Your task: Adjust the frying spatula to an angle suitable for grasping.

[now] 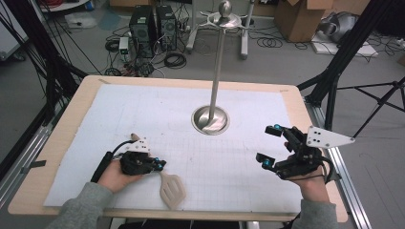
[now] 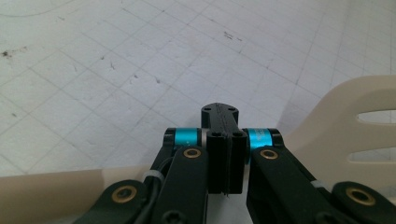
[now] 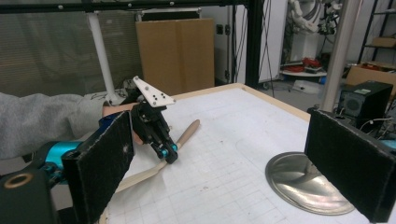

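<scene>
High view: my left gripper (image 1: 160,165) sits low at the near left of the table, jaws clenched on the handle of a beige slotted spatula (image 1: 173,190). Left gripper view confirms it: the two black jaws meet with no gap, handle passing beneath them, slotted blade (image 2: 355,135) to the right. Spatula lies flat on the white grid mat (image 1: 143,114), blade pointing to the near edge, handle end poking out behind the gripper. My right gripper (image 1: 270,145) hovers at the near right, released, jaws spread wide, holding nothing. Beyond both, mid-mat, stands a metal stand (image 1: 210,120) with a round base and tall pole.
</scene>
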`<state>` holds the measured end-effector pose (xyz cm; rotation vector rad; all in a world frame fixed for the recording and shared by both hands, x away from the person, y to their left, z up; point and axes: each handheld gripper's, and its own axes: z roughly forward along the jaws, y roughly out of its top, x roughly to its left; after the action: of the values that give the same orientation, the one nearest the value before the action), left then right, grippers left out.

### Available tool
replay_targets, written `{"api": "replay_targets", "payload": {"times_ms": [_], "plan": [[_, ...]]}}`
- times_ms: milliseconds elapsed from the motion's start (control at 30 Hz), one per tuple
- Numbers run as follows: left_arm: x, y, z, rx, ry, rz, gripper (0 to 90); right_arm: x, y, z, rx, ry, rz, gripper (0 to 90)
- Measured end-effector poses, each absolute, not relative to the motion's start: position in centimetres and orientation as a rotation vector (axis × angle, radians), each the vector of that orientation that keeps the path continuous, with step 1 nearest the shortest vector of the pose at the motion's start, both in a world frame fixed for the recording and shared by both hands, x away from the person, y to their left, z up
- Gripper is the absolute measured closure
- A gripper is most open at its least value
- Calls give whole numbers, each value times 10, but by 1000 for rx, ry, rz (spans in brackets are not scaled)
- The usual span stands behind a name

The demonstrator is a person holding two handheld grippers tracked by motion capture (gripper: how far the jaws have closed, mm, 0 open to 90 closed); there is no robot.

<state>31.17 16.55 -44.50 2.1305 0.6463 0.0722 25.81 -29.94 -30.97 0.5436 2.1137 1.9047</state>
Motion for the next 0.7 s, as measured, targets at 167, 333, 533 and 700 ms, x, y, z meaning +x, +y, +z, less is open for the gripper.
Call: {"api": "replay_targets", "payload": {"times_ms": [167,333,533,700], "plan": [[312,173,-435,2070,649,101,896,259,-294,-308,515,2137,1912,74],[315,200,-426,2019,661,181,896,260,-292,-309,508,2147,1910,74],[321,232,-428,1978,695,210,896,259,-290,-309,511,2153,1914,74],[322,241,-432,1974,676,211,896,259,-290,-309,508,2156,1913,74]]}}
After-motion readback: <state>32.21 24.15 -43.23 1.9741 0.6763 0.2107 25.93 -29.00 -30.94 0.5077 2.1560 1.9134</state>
